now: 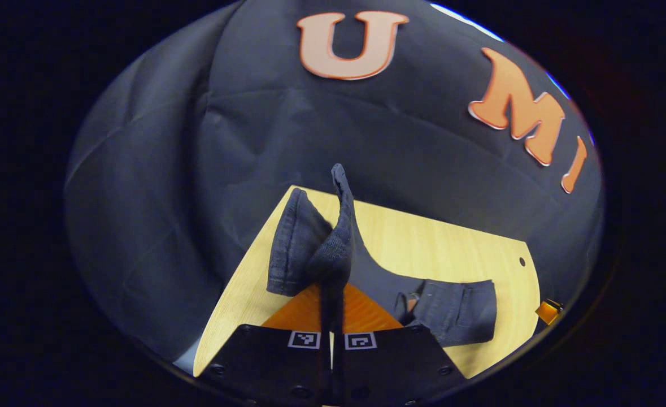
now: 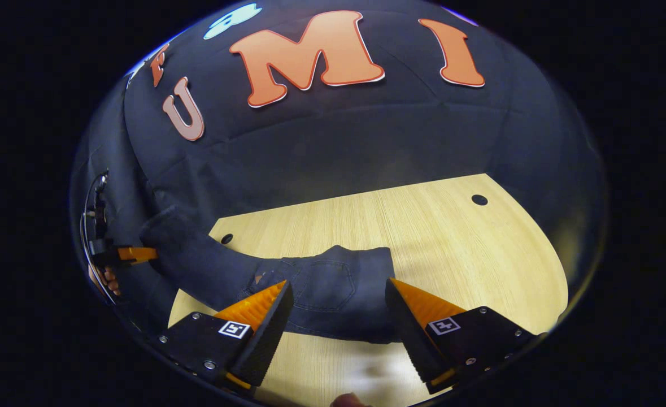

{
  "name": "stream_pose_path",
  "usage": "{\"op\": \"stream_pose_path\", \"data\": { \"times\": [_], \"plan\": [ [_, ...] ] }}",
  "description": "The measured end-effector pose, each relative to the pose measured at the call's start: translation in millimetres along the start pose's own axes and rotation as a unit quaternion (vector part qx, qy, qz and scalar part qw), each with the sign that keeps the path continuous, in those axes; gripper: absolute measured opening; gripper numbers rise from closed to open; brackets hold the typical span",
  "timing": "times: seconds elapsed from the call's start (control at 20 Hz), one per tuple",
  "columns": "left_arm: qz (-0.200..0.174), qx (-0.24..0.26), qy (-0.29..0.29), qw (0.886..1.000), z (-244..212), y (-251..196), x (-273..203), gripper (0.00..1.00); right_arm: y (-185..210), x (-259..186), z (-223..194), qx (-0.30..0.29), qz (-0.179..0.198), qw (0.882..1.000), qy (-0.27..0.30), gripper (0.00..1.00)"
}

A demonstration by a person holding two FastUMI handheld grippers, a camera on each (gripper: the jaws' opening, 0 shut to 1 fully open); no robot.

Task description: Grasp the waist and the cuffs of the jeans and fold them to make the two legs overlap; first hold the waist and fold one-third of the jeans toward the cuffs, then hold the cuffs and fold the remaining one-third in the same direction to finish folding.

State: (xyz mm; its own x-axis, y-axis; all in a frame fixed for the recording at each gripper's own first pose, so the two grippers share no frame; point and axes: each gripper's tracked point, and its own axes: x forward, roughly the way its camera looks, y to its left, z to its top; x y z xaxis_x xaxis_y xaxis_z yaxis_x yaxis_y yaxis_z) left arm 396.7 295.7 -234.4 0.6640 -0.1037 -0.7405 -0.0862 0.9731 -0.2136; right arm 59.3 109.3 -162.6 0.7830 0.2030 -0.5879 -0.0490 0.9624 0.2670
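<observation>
- Pinching a fold of dark denim, the left gripper [image 1: 331, 316] has its two fingers pressed together on the cloth, which stands up in a ridge straight ahead of it in the left gripper view.
- Lying across the pale wooden table [image 2: 423, 226], the jeans [image 2: 321, 288] trail from that lifted end (the cuff side, by the look of the hemmed leg [image 1: 293, 249] hanging beside the ridge) down to the waist and back pocket near the right gripper [image 2: 335, 316].
- That right gripper is spread wide and holds nothing; in the right gripper view its fingers sit on either side of the pocket area, just above the cloth or perhaps grazing it, I cannot tell which.
- Farther off at the left edge of the same view, the left gripper [image 2: 132, 254] shows small, with the raised leg draping from it.
- Handling, as I judge it: denim is soft but weighty, it sags between holds and keeps creases, so a pinch on one layer may let the other leg slide off.
- The waistband edge looks the firmest place to take hold (thick seam, less slip), and the hems at the cuffs likewise.
- Hard to make out: whether both cuffs are caught in the left pinch or only one, since the fingers hide the bite.
- The near edge of the waist is cut off behind the right gripper's body, and dark cloth against the dark wall blurs the raised leg's outline.
</observation>
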Motion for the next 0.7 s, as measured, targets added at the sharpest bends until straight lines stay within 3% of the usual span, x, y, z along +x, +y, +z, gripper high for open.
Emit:
{"op": "stream_pose_path", "data": {
  "times": [0.7],
  "plan": [
    [-0.082,0.132,-0.034,0.987,18,-178,-23,0.01,-56,-2,17,0.006,-0.012,1.000,-0.016,0.99]
  ]
}}
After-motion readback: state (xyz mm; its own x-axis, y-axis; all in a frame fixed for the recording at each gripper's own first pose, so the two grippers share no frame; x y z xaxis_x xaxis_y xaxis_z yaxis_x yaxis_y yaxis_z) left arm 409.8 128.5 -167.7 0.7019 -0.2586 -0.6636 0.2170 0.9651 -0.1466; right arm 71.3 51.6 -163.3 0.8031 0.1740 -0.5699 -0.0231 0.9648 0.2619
